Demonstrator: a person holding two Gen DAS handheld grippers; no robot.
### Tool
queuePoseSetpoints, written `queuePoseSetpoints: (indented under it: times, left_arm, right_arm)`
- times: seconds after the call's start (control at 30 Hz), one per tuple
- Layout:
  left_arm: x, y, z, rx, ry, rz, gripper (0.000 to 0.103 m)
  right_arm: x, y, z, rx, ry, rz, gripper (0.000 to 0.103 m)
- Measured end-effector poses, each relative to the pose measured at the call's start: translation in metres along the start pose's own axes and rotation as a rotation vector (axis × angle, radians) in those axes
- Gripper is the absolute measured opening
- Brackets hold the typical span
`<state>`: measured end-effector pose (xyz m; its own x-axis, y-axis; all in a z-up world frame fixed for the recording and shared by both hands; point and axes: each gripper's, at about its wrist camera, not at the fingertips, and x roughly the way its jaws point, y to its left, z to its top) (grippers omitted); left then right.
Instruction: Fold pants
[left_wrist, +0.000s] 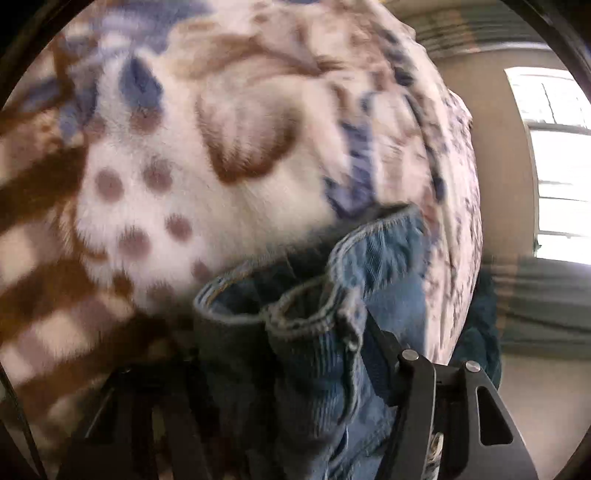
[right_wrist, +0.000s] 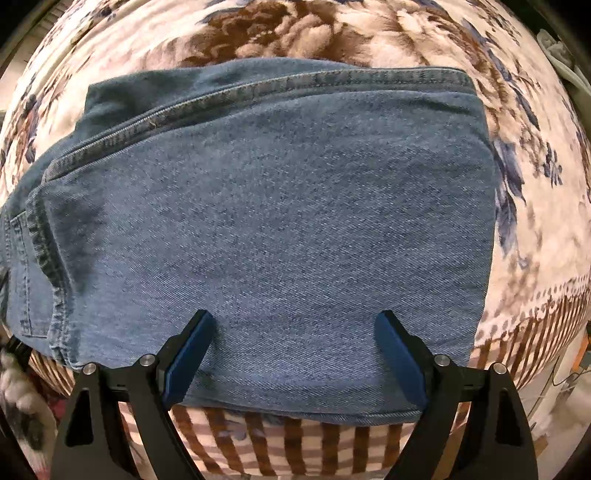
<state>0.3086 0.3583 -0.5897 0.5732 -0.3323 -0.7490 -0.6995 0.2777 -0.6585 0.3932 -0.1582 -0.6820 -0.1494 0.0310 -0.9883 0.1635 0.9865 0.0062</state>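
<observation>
Blue denim pants (right_wrist: 277, 221) lie folded flat on a floral blanket, with a seam along the far edge and a back pocket at the left. My right gripper (right_wrist: 295, 332) hangs just above their near edge, pointing straight down. It is open, its blue pads (right_wrist: 192, 347) spread wide with nothing between them. In the left wrist view the hemmed leg ends of the pants (left_wrist: 314, 295) stand bunched between the fingers of my left gripper (left_wrist: 280, 343). It is shut on that denim. Its left finger is hidden in shadow.
The fluffy brown, white and blue blanket (left_wrist: 177, 158) covers the whole surface under the pants and drops off at its right edge (left_wrist: 469, 221). Beyond that edge are a beige wall and a bright window (left_wrist: 554, 166). Cables (right_wrist: 569, 376) lie at the right of the right wrist view.
</observation>
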Motion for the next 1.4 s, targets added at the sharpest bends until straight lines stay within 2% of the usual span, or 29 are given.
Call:
queuePoseSetpoints:
  times: [0.03,0.1,0.2,0.3,0.4,0.47,0.6,0.7,0.77,0.87,0.93,1.0,1.13,1.2,1.23,1.27,1.37,1.4]
  left_arm:
    - [0.0,-0.004,0.0,0.017,-0.01,-0.001,0.056]
    - [-0.004,-0.018,-0.003,0.087,-0.016,0.008,0.024]
    - [-0.029,-0.051,-0.016,0.197,-0.026,-0.034,0.019]
    - [-0.052,-0.108,-0.049,0.362,-0.006,-0.091,0.019]
    - [-0.066,-0.164,-0.102,0.551,0.04,-0.146,0.019]
    - [-0.066,-0.196,-0.149,0.671,0.078,-0.173,0.019]
    - [-0.031,-0.228,-0.234,0.813,0.193,-0.203,0.019]
    - [0.018,-0.229,-0.299,0.898,0.287,-0.15,0.018]
    - [0.057,-0.219,-0.338,0.97,0.338,-0.085,0.019]
    - [0.102,-0.2,-0.368,1.004,0.413,0.033,0.018]
    - [0.114,-0.189,-0.385,1.058,0.424,0.091,0.019]
    - [0.114,-0.186,-0.391,1.102,0.417,0.109,0.019]
    - [0.116,-0.196,-0.393,1.116,0.431,0.162,0.022]
    - [0.12,-0.21,-0.398,1.165,0.426,0.226,0.027]
    - [0.119,-0.215,-0.405,1.223,0.409,0.276,0.028]
    - [0.117,-0.218,-0.41,1.261,0.388,0.308,0.036]
    - [0.104,-0.221,-0.407,1.208,0.4,0.3,0.103]
    - [0.096,-0.221,-0.402,1.169,0.403,0.286,0.103]
  right_arm:
    - [0.007,0.008,-0.002,-0.001,0.001,0.002,0.091]
    - [0.013,0.006,-0.002,-0.003,0.0,0.003,0.091]
    - [0.012,0.002,-0.001,0.008,-0.011,0.021,0.091]
    - [0.006,-0.001,-0.008,0.03,-0.02,0.053,0.091]
    - [0.0,-0.016,-0.012,0.057,-0.027,0.085,0.091]
    - [-0.004,-0.028,-0.016,0.079,-0.035,0.107,0.091]
    - [-0.016,-0.065,-0.025,0.136,-0.053,0.136,0.091]
    - [-0.018,-0.103,-0.032,0.187,-0.059,0.146,0.091]
    - [-0.019,-0.125,-0.035,0.209,-0.06,0.136,0.091]
    - [-0.017,-0.159,-0.039,0.24,-0.061,0.124,0.091]
    - [-0.017,-0.178,-0.041,0.255,-0.06,0.126,0.091]
    - [-0.017,-0.193,-0.042,0.263,-0.061,0.129,0.091]
    - [-0.017,-0.215,-0.041,0.276,-0.071,0.151,0.091]
    - [-0.017,-0.222,-0.04,0.286,-0.068,0.171,0.091]
    - [-0.015,-0.228,-0.039,0.29,-0.066,0.182,0.091]
    - [-0.014,-0.229,-0.039,0.292,-0.064,0.191,0.091]
    - [-0.023,-0.223,-0.031,0.288,-0.065,0.235,0.091]
    - [-0.024,-0.219,-0.029,0.285,-0.071,0.255,0.091]
